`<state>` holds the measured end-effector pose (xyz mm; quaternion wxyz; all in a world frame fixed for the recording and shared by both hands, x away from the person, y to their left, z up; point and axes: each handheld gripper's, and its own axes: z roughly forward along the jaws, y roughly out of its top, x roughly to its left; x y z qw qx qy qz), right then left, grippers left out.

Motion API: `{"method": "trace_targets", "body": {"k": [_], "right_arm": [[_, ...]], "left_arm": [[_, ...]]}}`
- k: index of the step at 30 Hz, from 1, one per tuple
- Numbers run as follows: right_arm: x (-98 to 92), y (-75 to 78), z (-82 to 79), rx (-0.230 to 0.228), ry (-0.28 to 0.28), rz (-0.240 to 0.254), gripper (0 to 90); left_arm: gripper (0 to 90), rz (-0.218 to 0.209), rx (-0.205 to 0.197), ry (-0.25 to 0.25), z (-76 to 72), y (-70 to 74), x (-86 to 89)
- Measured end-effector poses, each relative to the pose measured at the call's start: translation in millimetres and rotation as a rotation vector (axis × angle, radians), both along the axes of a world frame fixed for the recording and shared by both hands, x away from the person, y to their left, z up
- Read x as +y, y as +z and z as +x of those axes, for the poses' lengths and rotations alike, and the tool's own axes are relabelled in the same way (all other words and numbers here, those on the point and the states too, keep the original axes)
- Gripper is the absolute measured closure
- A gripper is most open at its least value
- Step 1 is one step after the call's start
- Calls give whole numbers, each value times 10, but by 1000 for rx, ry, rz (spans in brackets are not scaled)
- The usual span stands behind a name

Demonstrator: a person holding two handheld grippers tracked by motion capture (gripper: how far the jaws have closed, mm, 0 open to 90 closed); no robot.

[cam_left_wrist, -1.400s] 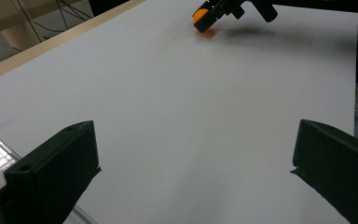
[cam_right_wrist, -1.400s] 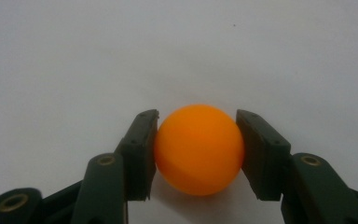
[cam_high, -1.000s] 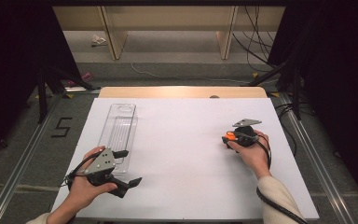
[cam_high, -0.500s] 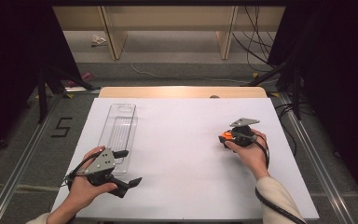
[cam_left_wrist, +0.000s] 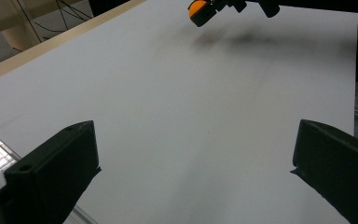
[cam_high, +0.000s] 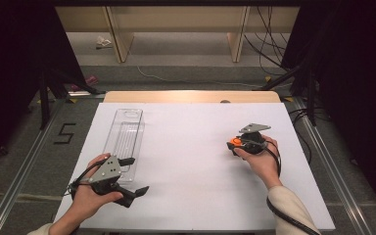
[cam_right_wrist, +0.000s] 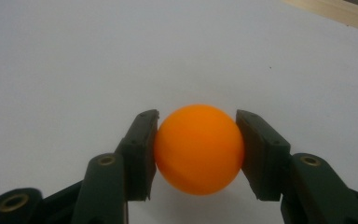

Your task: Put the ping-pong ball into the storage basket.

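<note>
Firmly clamped between the jaws of the right tongs [cam_right_wrist: 198,151], an orange ball [cam_right_wrist: 198,148] hovers just above the white counter [cam_high: 191,147] on the person's right side. Smooth, round and matte, the ball bulges past both pads. Across the sheet, the left tongs [cam_high: 136,177] rest with jaws spread wide apart, just beside the near end of a clear plastic tray [cam_high: 125,133]. Beyond the counter's wooden edge lie grey floor, cables and dark curtains.
</note>
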<state>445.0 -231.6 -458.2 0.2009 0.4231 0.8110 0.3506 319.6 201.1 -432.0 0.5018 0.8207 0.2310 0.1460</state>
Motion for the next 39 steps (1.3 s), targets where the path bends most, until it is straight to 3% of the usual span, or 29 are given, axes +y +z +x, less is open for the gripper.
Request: {"method": "trace_targets", "body": {"k": [39], "right_arm": [[246,111,-85,-29,71,25,514]], "left_arm": [[0,0,-1,-1,-3,2,-1]]}}
